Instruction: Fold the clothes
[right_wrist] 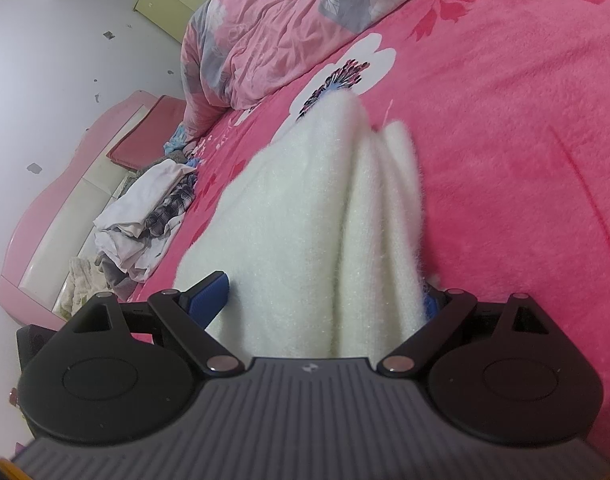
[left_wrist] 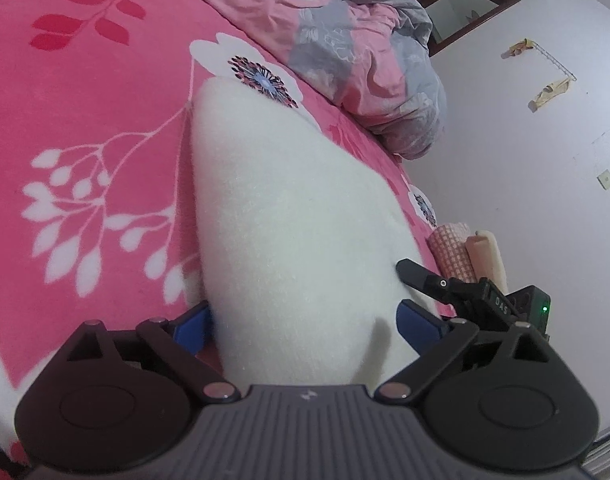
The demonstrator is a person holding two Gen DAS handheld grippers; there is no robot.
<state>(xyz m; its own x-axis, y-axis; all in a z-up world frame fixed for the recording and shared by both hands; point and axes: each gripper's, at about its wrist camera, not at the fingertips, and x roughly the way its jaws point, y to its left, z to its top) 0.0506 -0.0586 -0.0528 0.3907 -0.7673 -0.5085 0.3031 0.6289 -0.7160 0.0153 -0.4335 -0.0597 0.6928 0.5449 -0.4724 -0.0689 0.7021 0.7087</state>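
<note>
A white fluffy garment (left_wrist: 289, 208) lies on the pink flowered bedspread (left_wrist: 85, 112) and runs away from me to a narrow far end. My left gripper (left_wrist: 305, 322) is open wide, and the garment's near end sits between its blue pads (left_wrist: 193, 326) without being squeezed. In the right wrist view the same garment (right_wrist: 305, 220) bunches in long folds between the wide jaws of my right gripper (right_wrist: 321, 300). That gripper is open; its left pad (right_wrist: 209, 298) shows beside the cloth, and the cloth covers most of the right pad. The right gripper's black finger (left_wrist: 421, 278) also shows at the garment's right edge.
A rumpled pink and grey quilt (left_wrist: 365, 60) is heaped at the far end of the bed. A pile of loose clothes (right_wrist: 145, 216) lies by the pink bed frame (right_wrist: 45, 208). A white wall (left_wrist: 545, 160) runs close along the bed's right side.
</note>
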